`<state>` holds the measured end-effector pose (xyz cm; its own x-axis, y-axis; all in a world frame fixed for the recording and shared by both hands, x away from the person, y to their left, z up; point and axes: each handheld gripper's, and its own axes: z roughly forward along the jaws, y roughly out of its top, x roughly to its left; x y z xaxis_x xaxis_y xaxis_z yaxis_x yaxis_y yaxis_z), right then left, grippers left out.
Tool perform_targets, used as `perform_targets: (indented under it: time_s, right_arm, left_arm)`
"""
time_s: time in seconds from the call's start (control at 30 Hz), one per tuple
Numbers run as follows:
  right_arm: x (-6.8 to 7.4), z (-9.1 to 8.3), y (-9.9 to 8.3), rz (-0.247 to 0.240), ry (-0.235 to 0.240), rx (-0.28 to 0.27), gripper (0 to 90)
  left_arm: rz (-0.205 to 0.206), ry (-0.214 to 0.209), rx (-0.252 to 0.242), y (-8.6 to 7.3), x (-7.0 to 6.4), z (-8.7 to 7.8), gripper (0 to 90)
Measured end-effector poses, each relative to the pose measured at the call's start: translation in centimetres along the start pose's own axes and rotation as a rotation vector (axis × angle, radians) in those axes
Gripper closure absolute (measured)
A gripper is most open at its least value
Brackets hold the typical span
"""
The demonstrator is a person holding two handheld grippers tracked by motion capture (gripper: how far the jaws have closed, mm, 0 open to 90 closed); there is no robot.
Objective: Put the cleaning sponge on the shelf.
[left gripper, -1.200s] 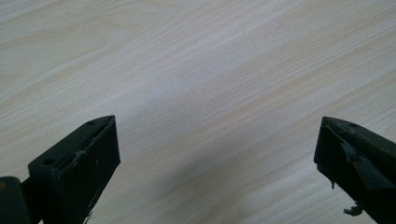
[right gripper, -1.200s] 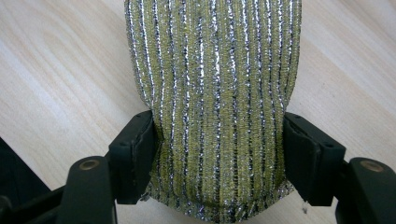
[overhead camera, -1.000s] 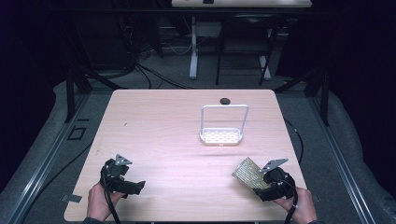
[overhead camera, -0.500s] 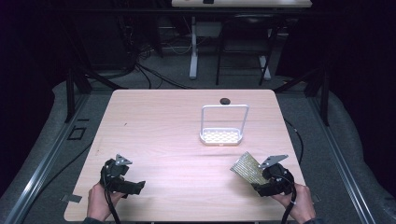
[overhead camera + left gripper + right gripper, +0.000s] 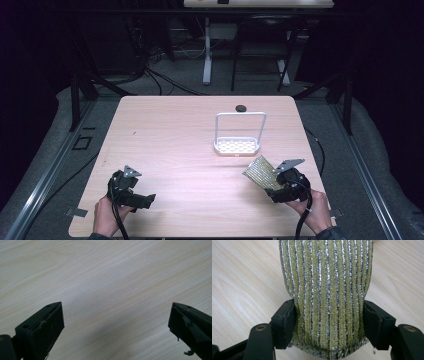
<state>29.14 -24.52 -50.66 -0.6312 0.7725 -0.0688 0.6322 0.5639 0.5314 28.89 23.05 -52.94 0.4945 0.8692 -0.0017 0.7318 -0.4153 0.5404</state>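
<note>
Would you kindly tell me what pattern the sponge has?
Yellow-green and silver stripes on the glittery scouring sponge, clearest in the right gripper view.

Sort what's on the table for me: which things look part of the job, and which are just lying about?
Likely in play:
- sparkly yellow scouring pad, clamped in the right gripper
- white rack with a tall handle, just beyond the pad
- left gripper, open over bare table, holding nothing

Lying about:
- small dark round object at the table's far edge

Rack blocks table centre-right; left open.
</note>
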Motion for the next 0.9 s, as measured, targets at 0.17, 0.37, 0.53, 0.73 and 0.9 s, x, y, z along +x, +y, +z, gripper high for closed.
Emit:
perform_targets:
  time_s: [0.17,0.37,0.53,0.73,0.9]
  right_arm:
    - [-0.1,0.0,0.6,0.001,-0.006,-0.009,32.8]
    - [-0.1,0.1,1.2,0.011,-0.008,-0.018,33.0]
    - [-0.3,0.3,1.7,0.009,-0.013,-0.024,33.1]
    - [-0.2,0.5,2.3,0.001,-0.014,-0.027,33.3]
    - [-0.2,0.9,3.1,0.007,-0.015,-0.033,33.4]
  left_arm:
    - [0.001,0.001,0.0,0.0,0.0,0.0,0.4]
    - [0.001,-0.001,0.002,0.0,0.0,0.0,0.4]
    - [0.0,-0.001,-0.001,0.0,0.0,0.0,0.4]
    - [0.001,-0.001,-0.002,0.0,0.0,0.0,0.4]
    - [0.001,-0.002,-0.001,0.0,0.0,0.0,0.4]
